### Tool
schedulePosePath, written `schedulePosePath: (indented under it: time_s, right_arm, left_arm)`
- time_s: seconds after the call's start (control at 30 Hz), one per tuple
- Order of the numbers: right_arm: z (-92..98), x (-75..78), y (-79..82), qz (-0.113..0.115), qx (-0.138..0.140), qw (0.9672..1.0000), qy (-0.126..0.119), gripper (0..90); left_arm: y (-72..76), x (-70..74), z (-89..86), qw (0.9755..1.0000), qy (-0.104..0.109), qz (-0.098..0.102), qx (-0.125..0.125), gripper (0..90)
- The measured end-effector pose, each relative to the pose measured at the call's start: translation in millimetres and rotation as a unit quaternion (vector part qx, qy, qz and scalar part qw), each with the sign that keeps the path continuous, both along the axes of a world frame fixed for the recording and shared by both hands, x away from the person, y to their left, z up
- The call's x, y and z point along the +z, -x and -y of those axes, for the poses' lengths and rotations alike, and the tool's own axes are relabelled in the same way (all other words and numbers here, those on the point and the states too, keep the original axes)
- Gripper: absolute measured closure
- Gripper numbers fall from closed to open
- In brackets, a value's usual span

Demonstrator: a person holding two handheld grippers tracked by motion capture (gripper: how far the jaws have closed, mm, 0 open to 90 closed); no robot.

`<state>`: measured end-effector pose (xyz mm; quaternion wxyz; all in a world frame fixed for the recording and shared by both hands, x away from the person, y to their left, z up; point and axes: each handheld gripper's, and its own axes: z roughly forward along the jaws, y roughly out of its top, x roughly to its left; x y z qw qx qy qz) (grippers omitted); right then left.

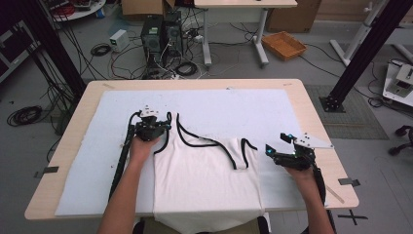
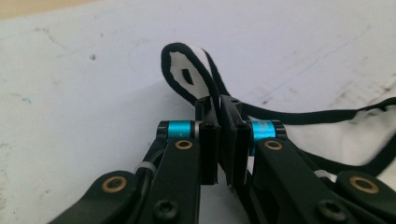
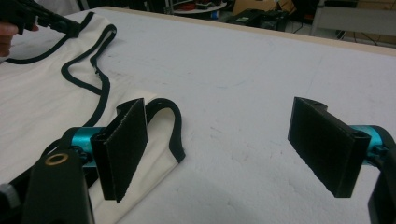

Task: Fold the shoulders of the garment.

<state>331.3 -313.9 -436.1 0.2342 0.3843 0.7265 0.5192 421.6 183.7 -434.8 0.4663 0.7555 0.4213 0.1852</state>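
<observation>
Tank top strap pinched at left, right side not yet gripped

Tank top [image 1: 204,180]: white with black trim, spread flat on the pale mat [image 1: 243,105] over the bench [image 1: 311,112], hem draped over the near edge. Left shoulder strap [image 2: 189,74] clamped in the left hand-held gripper [image 1: 155,127], jaws fully closed on it, strap loop poking up past the tips. Right hand-held gripper [image 1: 277,153] spread wide and empty, just beside the right shoulder strap [image 3: 168,126], one pad over the fabric edge, the other over bare mat.

Likely trouble from here:
- Thin bite on the left: only a narrow band of trim between the pads, so liable to slide out under a sharp pull or lift.
- One-sided pull: with just the left strap held, any lift or drag probably skews the garment and wrinkles the body.
- Right jaws closing where they stand: risk of catching a single layer or the mat along with the strap.
- Hem overhang: weight past the bench edge may tug the cloth toward the person once the top end comes free.

Pose: left forearm reaching forward, hand wrapped over the tool, jaws pointing away and low to the mat. Right hand near the right bench edge, tool aimed leftward at the strap, almost level with the surface.
</observation>
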Motion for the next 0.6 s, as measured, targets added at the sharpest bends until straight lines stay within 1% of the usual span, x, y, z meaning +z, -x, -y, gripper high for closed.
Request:
schedulePosePath:
  time_s: [0.07, 0.1, 0.13, 0.17, 0.2, 0.23, 0.27, 0.3, 0.33, 0.37, 0.43, 0.47, 0.5, 0.57, 0.6]
  right_arm:
    - [-0.8, 0.3, 1.0, -0.002, 0.001, 1.0, -0.001, 19.9]
    - [-0.9, 0.3, 1.2, 0.001, 0.003, 1.0, 0.001, 19.9]
    - [-0.9, 0.3, 1.2, 0.001, 0.003, 1.0, 0.001, 19.9]
    - [-1.3, 0.4, 1.8, 0.001, 0.004, 1.0, 0.001, 19.9]
    - [-1.6, 0.6, 2.4, 0.001, 0.006, 1.0, 0.002, 19.9]
    - [-2.1, 1.0, 3.3, 0.001, 0.007, 1.0, 0.001, 19.9]
    - [-2.3, 1.1, 3.6, 0.001, 0.007, 1.0, 0.001, 19.9]
    - [-2.4, 1.1, 3.7, 0.001, 0.008, 1.0, 0.002, 19.9]
    - [-2.4, 1.1, 3.7, 0.001, 0.008, 1.0, 0.002, 19.9]
    - [-2.7, 1.0, 3.7, 0.001, 0.01, 1.0, 0.002, 19.9]
    - [-3.9, 0.9, 3.9, -0.002, 0.01, 0.9999, 0.003, 19.9]
    - [-3.9, 0.9, 3.9, -0.002, 0.01, 0.9999, 0.003, 19.9]
    - [-4.4, 0.9, 3.9, -0.002, 0.011, 0.9999, 0.003, 19.9]
    - [-5.6, 1.5, 5.0, -0.001, 0.013, 0.9999, 0.002, 19.9]
    - [-6.2, 1.7, 5.5, -0.002, 0.014, 0.9999, 0.001, 19.9]
  left_arm:
    - [8.4, 2.8, -3.4, 0.9995, 0.023, 0.017, -0.01, 85.8]
    - [13.3, 4.2, -5.2, 0.9989, 0.034, 0.027, -0.017, 85.8]
    - [13.3, 4.2, -5.2, 0.9989, 0.034, 0.027, -0.017, 85.8]
    - [22.7, 6.4, -7.6, 0.9973, 0.049, 0.041, -0.035, 85.8]
    - [28.7, 7.2, -8.2, 0.9962, 0.052, 0.051, -0.048, 85.7]
    - [33.4, 7.8, -8.2, 0.9954, 0.051, 0.058, -0.056, 85.7]
    - [43.8, 9.1, -8.9, 0.9932, 0.046, 0.072, -0.08, 85.7]
    - [50.8, 9.9, -9.5, 0.9914, 0.043, 0.081, -0.093, 85.6]
    - [50.8, 9.9, -9.5, 0.9914, 0.043, 0.081, -0.093, 85.6]
    - [57.4, 10.3, -9.8, 0.9895, 0.042, 0.09, -0.105, 85.6]
    - [66.9, 10.7, -9.9, 0.9864, 0.036, 0.1, -0.125, 85.5]
    - [66.9, 10.7, -9.9, 0.9864, 0.036, 0.1, -0.125, 85.4]
    - [76.4, 9.8, -9.5, 0.9834, 0.031, 0.107, -0.143, 85.4]
    - [86.9, 7.5, -10.1, 0.9808, 0.025, 0.112, -0.158, 84.9]
    - [91.9, 5.9, -11.0, 0.9794, 0.028, 0.11, -0.167, 84.3]
